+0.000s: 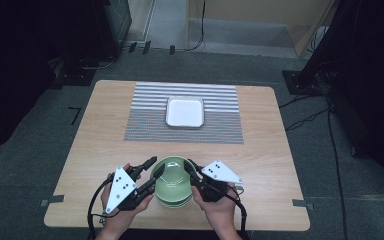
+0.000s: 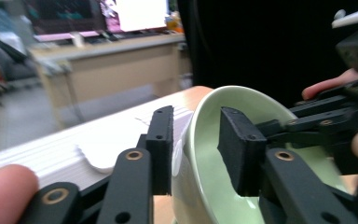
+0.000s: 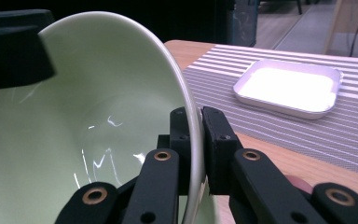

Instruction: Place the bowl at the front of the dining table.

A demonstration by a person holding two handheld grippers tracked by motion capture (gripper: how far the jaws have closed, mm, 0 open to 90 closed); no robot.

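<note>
A pale green bowl [image 1: 172, 176] sits tilted on top of a short stack of like bowls [image 1: 172, 201] near the table's front edge. My right gripper [image 1: 195, 174] is shut on its right rim; in the right gripper view the two pads [image 3: 216, 140] press the thin rim of the bowl [image 3: 98, 93] from both sides. My left gripper [image 1: 152, 173] straddles the left rim. In the left gripper view one jaw stands outside the bowl [image 2: 242, 98] and the other pad [image 2: 237, 149] inside, with a gap to the wall, so the left gripper [image 2: 196, 126] is open.
A white square plate [image 1: 185, 111] lies on a grey striped mat [image 1: 140, 125] at the middle back of the wooden table [image 1: 270, 160]. Dark stands and cables surround the table on the floor.
</note>
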